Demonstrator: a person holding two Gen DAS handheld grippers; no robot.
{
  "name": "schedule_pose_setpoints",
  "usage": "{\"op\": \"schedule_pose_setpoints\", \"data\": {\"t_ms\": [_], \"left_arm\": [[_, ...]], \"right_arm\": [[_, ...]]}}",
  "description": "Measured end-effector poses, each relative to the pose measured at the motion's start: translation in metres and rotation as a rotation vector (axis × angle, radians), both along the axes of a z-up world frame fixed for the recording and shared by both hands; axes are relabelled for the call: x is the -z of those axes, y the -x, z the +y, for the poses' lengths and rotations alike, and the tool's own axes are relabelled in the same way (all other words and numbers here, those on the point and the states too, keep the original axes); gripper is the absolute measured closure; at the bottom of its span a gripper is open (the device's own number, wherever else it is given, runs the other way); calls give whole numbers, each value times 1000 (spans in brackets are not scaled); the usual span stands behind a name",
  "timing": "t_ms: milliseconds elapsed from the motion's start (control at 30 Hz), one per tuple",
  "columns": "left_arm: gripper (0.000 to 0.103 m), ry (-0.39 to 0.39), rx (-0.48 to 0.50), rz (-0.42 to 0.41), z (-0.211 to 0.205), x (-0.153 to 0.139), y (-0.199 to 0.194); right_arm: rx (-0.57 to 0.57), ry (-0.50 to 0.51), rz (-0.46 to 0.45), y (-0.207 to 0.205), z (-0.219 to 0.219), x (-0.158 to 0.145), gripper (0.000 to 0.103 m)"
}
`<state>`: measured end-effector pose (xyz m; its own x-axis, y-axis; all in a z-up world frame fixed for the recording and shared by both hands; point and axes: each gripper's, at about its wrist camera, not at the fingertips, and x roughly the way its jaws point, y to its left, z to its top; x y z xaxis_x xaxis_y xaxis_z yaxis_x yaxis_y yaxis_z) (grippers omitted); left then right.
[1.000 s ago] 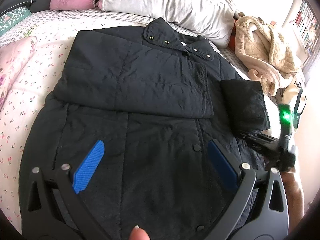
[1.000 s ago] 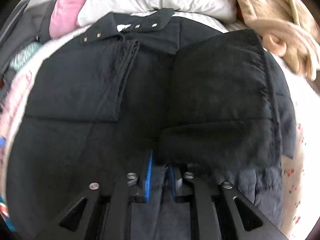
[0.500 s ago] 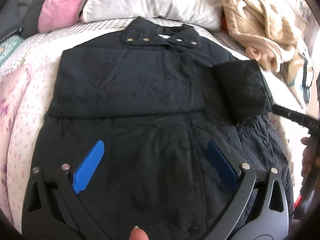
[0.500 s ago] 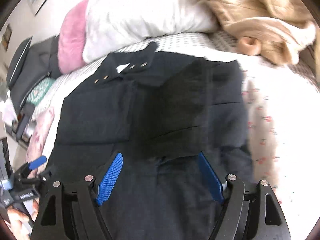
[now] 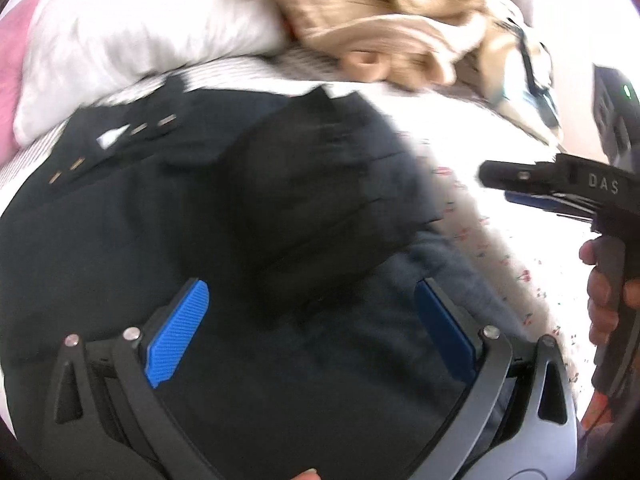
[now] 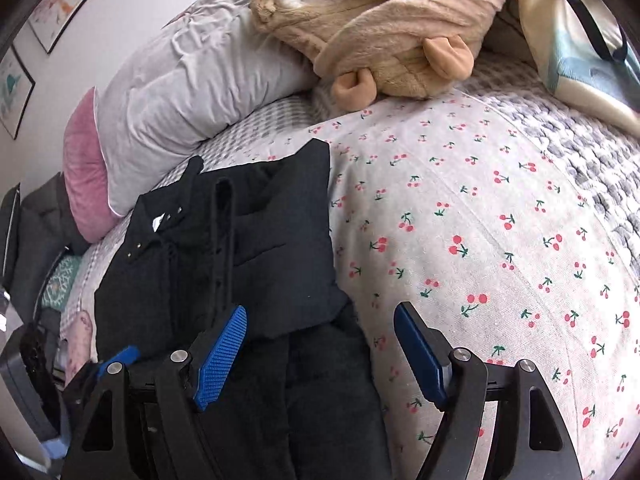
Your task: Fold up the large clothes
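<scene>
Left wrist view, motion-blurred: my left tongs are spread wide, blue pads well apart, nothing between them; they hang over the lower body of the black coat. The coat lies flat on the bed, collar with snaps toward the pillow, one sleeve folded across its front. At the right edge I see my right tongs side-on over the bedspread beside the coat, gripped by my hand; from this angle I cannot tell their opening.

Right wrist view: my right tongs are released and wide open, empty. The left pad sits over the coat; the right pad sits over the cherry-print bedspread, so the coat's edge runs between them. A beige robe lies at the head of the bed beside the grey pillow and a pink cushion.
</scene>
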<state>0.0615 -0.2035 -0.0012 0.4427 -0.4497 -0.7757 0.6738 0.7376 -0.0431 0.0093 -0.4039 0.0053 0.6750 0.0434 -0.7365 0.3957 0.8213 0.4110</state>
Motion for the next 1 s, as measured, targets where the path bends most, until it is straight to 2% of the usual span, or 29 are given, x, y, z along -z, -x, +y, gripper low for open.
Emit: {"op": "schedule_pose_setpoints", "data": {"t_ms": [33,100,167,200,267,367,500,633,700,733,767,800,867,1000], "left_arm": [[1,-8,27,-12,-14,1,2],[11,-17,41,-29,-29,3,1],[50,-19,45,-10,-36,6,-6],[55,-7,53,20,-36,7,-10],[73,68,61,57,-27,2,-15],[77,153,29,42,2,-14,-17],[77,253,-70,52,61,-29,-27],[73,300,-179,135,131,-13,-45],[48,300,-204,176,155,0,-52],[26,329,-229,213,171,7,-56],[21,369,-253,230,182,10,-59],[21,432,-281,246,194,13,-63],[20,473,-324,293,201,21,-72],[21,397,-341,345,179,42,-90]], "right_arm": [[-1,-4,2,-1,-1,2,26],[-5,-8,6,-2,-2,4,26],[-9,-9,9,-1,-1,5,26],[-10,-10,10,-3,-1,6,26],[-12,-10,10,-1,0,5,26],[-21,-2,10,-4,2,6,26],[-35,4,15,-6,8,6,26],[-45,17,23,-9,15,6,26],[-49,19,25,-11,18,5,25],[-52,17,26,-12,20,5,25],[-55,14,28,-13,22,6,25],[-56,13,29,-14,22,6,25],[-57,11,29,-17,24,6,25],[-46,9,20,-23,29,7,25]]}}
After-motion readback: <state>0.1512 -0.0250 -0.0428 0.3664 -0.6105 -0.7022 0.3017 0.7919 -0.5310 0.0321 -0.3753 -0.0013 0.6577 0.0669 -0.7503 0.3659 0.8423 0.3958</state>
